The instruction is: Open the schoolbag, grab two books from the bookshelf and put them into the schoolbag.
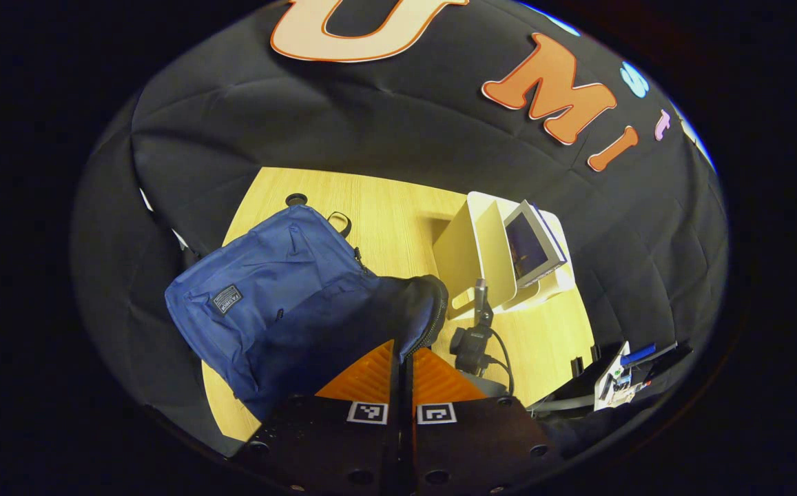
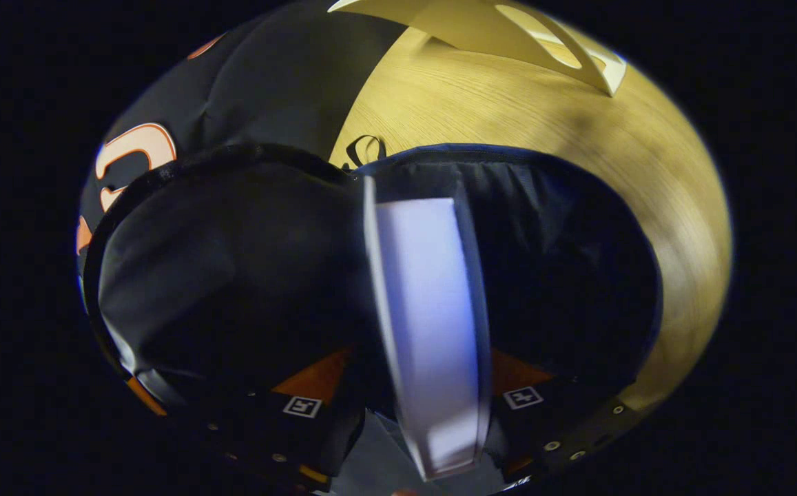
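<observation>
Left gripper view: I'm seeing the blue schoolbag (image 1: 281,303) lying on the wooden table (image 1: 398,227), left of the white bookshelf (image 1: 484,258). One book (image 1: 532,244) is leaning in the bookshelf, far right. My left gripper (image 1: 404,358) is pinching the bag's open zipper flap (image 1: 422,313), jaws clenched on it, lifting it up. Right gripper (image 1: 477,331) is showing beyond the flap, near the bookshelf.

Right gripper view: right gripper (image 2: 429,386) is grasping a second book (image 2: 432,324), edge-on, fingers pressing on both sides. It's sitting in the schoolbag's open mouth (image 2: 550,227), dark lining around it. Bookshelf base (image 2: 508,34) is showing at the far edge.
</observation>
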Available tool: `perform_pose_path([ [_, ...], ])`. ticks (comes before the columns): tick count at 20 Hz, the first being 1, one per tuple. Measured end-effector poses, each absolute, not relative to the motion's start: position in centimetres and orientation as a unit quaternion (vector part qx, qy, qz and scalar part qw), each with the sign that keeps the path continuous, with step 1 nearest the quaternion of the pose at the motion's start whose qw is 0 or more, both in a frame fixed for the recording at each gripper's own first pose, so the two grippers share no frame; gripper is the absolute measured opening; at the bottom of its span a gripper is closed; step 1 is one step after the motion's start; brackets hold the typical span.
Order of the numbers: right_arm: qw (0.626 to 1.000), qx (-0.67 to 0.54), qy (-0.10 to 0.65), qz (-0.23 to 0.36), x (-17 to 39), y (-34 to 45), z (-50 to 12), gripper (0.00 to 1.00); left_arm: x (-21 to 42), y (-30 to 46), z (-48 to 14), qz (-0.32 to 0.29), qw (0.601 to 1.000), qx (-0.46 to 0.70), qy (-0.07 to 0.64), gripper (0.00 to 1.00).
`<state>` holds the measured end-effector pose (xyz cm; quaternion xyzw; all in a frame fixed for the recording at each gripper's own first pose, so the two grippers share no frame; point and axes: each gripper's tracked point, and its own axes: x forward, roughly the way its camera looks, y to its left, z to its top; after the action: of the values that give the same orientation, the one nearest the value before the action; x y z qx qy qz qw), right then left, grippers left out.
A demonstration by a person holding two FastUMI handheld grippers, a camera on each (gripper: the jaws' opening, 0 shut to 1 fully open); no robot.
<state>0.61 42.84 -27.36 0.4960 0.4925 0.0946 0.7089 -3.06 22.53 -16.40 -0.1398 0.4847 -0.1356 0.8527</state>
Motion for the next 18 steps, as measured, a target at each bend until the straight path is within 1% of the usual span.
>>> perform_pose_path([
  [1, 0.713, 0.493, 0.489, 0.097, 0.5, 42.0, -26.6, 0.87, -3.1, 22.5, -16.3, -0.135, 0.853, -0.141, 0.484, 0.01],
  [3, 0.719, 0.477, 0.495, 0.101, -0.4, 40.7, -25.5, 0.94, -3.0, 22.7, -16.4, -0.133, 0.852, -0.146, 0.484, 0.01],
  [4, 0.72, 0.471, 0.5, 0.097, -0.6, 40.0, -25.1, 0.96, -3.0, 22.6, -16.6, -0.131, 0.851, -0.15, 0.486, 0.01],
  [6, 0.719, 0.468, 0.504, 0.099, -1.2, 38.6, -24.1, 0.97, -2.9, 22.6, -17.0, -0.129, 0.849, -0.156, 0.488, 0.01],
  [8, 0.726, 0.467, 0.496, 0.099, -1.2, 37.0, -23.0, 0.98, -2.9, 22.6, -17.2, -0.128, 0.849, -0.159, 0.488, 0.01],
  [9, 0.726, 0.473, 0.487, 0.11, -1.0, 36.4, -21.7, 0.97, -2.8, 22.5, -17.2, -0.127, 0.849, -0.163, 0.487, 0.01],
  [11, 0.74, 0.464, 0.472, 0.122, -0.5, 34.8, -20.3, 0.97, -2.9, 22.7, -17.3, -0.124, 0.849, -0.166, 0.486, 0.01],
  [15, 0.8, 0.398, 0.434, 0.115, -0.3, 28.8, -17.4, 0.97, -3.0, 22.4, -17.7, -0.122, 0.849, -0.164, 0.486, 0.01],
  [18, 0.857, 0.307, 0.405, 0.087, -0.4, 22.2, -15.0, 0.96, -3.1, 22.3, -17.7, -0.122, 0.85, -0.159, 0.487, 0.01],
])
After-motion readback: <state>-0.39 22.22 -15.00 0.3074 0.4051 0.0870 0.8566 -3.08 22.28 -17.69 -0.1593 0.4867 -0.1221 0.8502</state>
